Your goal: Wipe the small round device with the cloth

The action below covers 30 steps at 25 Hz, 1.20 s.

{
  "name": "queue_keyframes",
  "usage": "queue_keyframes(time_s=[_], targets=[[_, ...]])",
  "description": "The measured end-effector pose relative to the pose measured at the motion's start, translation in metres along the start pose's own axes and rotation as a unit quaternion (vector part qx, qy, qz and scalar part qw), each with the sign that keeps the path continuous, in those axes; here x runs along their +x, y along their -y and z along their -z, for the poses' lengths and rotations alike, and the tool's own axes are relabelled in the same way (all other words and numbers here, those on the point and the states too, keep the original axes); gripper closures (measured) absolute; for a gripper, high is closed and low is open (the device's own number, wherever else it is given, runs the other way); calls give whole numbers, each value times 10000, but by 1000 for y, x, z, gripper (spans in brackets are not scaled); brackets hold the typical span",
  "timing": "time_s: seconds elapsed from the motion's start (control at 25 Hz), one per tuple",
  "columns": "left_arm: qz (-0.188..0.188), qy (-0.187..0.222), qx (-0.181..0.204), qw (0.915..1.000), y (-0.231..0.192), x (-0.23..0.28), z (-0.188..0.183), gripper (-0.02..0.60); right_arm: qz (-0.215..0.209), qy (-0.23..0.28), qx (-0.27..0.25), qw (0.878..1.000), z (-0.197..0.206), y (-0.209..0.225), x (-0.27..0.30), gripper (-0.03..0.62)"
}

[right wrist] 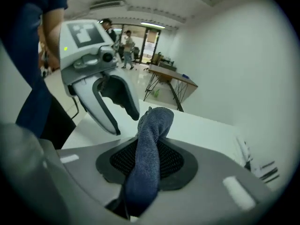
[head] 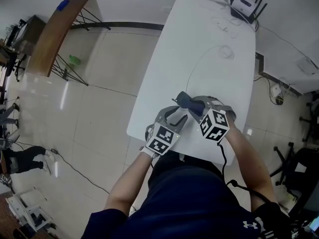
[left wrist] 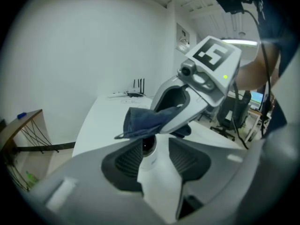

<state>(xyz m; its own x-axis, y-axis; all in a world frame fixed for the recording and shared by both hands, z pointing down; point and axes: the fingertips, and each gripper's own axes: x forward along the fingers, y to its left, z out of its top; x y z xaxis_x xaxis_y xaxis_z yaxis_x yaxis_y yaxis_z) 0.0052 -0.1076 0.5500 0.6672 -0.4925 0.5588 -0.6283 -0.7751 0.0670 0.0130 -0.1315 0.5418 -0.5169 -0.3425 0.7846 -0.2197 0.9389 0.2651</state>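
L gripper (left wrist: 150, 149) clamps smooth white round device (left wrist: 157, 177); R gripper (right wrist: 147, 151) pinches nubby blue cloth (right wrist: 157, 121).

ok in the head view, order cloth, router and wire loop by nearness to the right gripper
1. cloth, in the right gripper's jaws.
2. wire loop, midway up the table.
3. router, at its far end.

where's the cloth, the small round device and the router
cloth (right wrist: 146, 165), right gripper view, middle of the blue fold
small round device (left wrist: 152, 167), left gripper view, its white body
router (head: 242, 4), head view, its white case
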Motion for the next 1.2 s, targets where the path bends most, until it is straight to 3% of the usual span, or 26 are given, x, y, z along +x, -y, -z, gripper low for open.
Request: queue_keyframes(time_s=[0.08, 0.16, 0.4, 0.6, 0.84, 1.04, 1.2], targets=[[8, -8, 25, 10000, 1, 1, -1, 408, 26, -187, -473, 9987, 0, -6, 4, 473], [10, -20, 54, 10000, 1, 0, 0, 408, 41, -255, -567, 9981, 0, -5, 6, 473], [17, -67, 30, 10000, -5, 0, 3, 408, -215, -173, 357, 9990, 13, 20, 7, 473], [73, -134, -130, 9998, -10, 4, 10, 408, -569, -48, 1266, 9903, 35, 31, 19, 473], [76, -208, -360, 9991, -14, 4, 19, 408, -996, 3, 2561, 9615, 73, 24, 47, 473], [47, -235, -538, 9983, -16, -3, 25, 408, -1145, -92, 3667, 9232, 94, 5, 70, 473], [59, -206, -703, 9973, -15, -7, 28, 408, -953, 15, 4436, 8911, 105, 0, 78, 473]])
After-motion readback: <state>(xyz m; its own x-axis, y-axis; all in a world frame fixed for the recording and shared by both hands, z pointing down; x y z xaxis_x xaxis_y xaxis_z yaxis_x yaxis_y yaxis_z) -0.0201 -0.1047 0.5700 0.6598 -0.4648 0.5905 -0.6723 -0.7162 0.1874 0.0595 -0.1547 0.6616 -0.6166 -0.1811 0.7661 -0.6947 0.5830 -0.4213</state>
